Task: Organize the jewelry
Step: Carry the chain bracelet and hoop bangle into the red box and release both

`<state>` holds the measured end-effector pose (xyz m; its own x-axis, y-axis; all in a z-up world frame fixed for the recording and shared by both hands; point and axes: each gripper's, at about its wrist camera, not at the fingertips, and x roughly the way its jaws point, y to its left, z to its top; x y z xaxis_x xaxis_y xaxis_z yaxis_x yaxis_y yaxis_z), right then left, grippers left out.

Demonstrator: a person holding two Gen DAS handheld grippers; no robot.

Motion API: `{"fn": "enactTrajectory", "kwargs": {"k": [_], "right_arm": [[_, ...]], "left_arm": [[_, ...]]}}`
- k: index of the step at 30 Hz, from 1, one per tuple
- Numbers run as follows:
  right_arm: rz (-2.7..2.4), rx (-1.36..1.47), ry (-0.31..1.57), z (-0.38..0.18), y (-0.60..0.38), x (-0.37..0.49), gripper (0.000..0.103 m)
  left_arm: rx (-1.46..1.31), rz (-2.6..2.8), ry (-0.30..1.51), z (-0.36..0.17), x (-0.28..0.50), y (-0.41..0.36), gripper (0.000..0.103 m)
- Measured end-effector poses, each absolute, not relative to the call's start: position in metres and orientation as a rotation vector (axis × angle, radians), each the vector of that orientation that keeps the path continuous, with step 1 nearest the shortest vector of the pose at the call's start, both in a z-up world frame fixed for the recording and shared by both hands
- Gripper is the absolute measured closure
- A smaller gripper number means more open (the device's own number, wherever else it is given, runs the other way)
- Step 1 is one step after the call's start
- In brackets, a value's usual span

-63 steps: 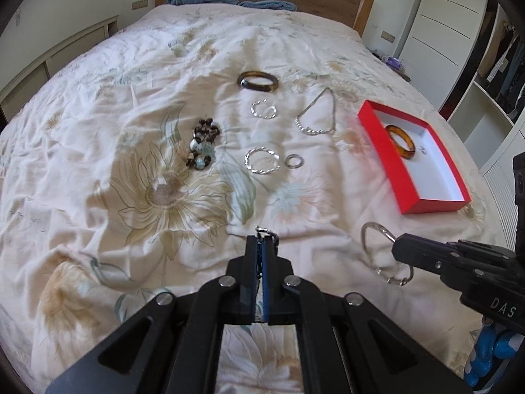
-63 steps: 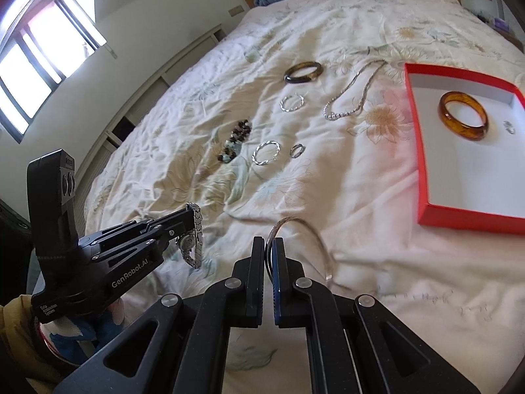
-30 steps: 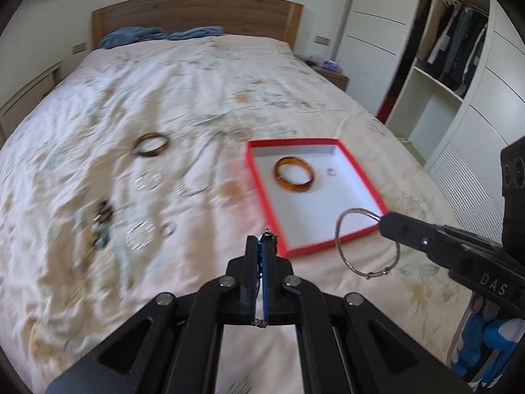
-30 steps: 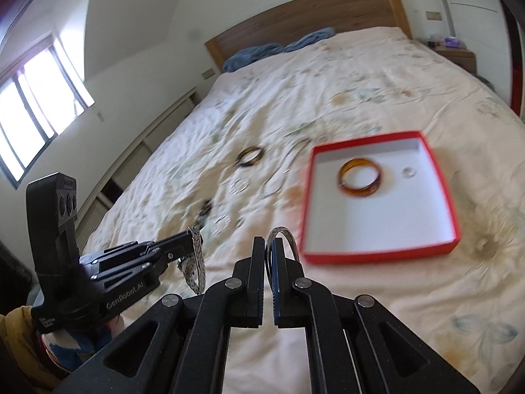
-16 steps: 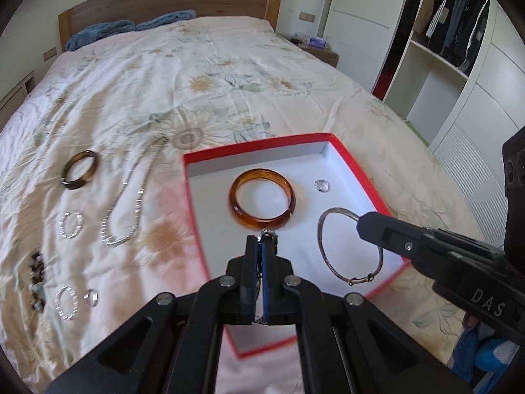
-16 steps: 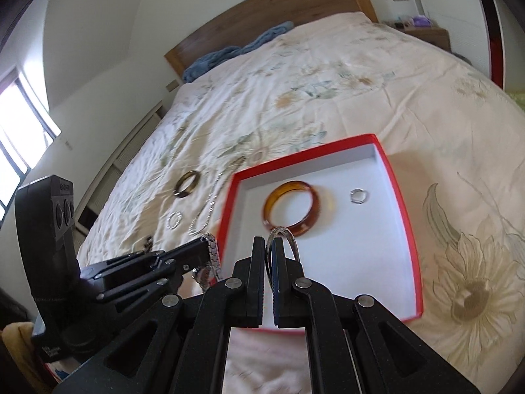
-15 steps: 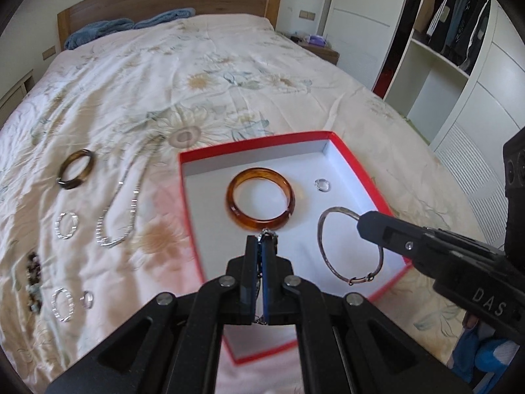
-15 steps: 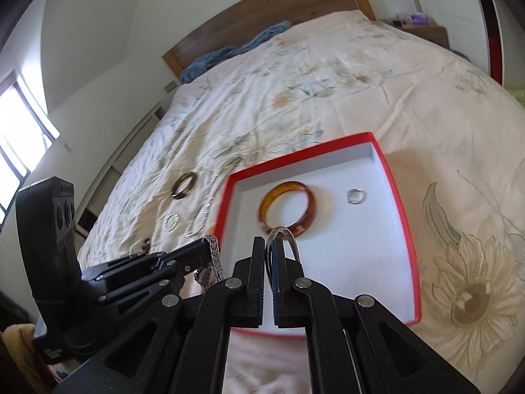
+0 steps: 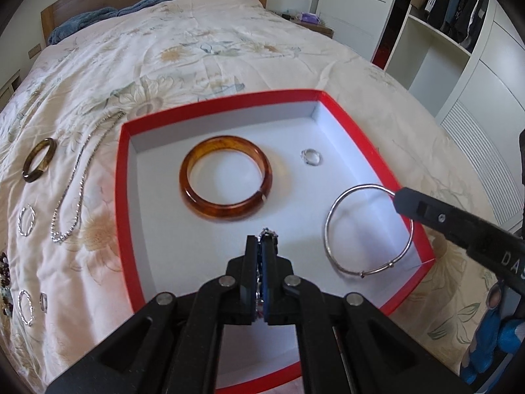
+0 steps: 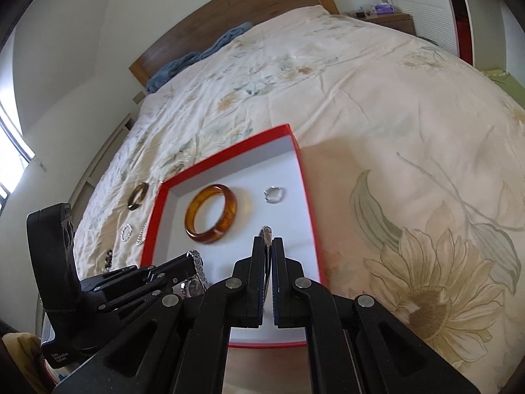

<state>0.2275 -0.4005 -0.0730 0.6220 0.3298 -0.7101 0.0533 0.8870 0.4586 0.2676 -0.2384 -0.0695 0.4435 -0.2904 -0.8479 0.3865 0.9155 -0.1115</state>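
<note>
Silver bangle [image 9: 367, 229] is clamped in our right gripper [image 10: 269, 241], at three o'clock of the amber bangle [image 9: 225, 182]. Our left gripper [image 9: 262, 243] pinches a metal watch [image 10: 194, 277] over the red box [image 9: 122, 177].

Watch [image 10: 194, 283] mostly behind left tool [image 10: 183, 262]

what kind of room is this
A bedroom, most likely: a wide bed with a floral cover and wooden headboard, plus an open wardrobe with hanging clothes.

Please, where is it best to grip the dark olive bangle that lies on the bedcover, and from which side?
The dark olive bangle lies flat, so probably come from above, one finger inside the ring and one outside. Take its left rim, away from the silver chain beside it.
</note>
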Motion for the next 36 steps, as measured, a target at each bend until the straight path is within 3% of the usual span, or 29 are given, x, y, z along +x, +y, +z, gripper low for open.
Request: {"fn": "enactTrajectory", "kwargs": {"k": [12,14,16,19,24,27,29,34,36], "right_arm": [[0.123,0.398,0.932,-0.085,-0.392,0.221,0.095],[0.11,0.382,0.939,-0.086,-0.393,0.22,0.096],[0.107,0.379,0.944,-0.085,-0.393,0.218,0.096],[0.094,0.363,0.943,-0.081,-0.392,0.214,0.094],[0.076,0.354,0.924,-0.066,-0.392,0.2,0.088],[0.057,0.34,0.91,-0.051,-0.391,0.191,0.077],[0.035,0.323,0.896,-0.038,-0.387,0.181,0.063],[-0.001,0.256,0.874,-0.01,-0.364,0.155,0.048],[-0.009,0.227,0.871,-0.002,-0.351,0.141,0.047]], "left_arm": [[0.045,-0.453,1.081,-0.078,0.27,-0.238,0.097],[0.045,-0.446,1.086,-0.078,0.271,-0.236,0.093],[0.034,-0.449,1.085,-0.077,0.271,-0.233,0.08],[0.018,-0.468,1.07,-0.068,0.267,-0.231,0.069],[0.013,-0.461,1.03,-0.045,0.263,-0.227,0.068],[-0.004,-0.439,0.977,-0.022,0.255,-0.215,0.068],[-0.012,-0.41,0.932,-0.007,0.246,-0.201,0.068],[-0.007,-0.334,0.858,0.02,0.211,-0.166,0.068],[0.006,-0.312,0.844,0.028,0.194,-0.154,0.068]]}}
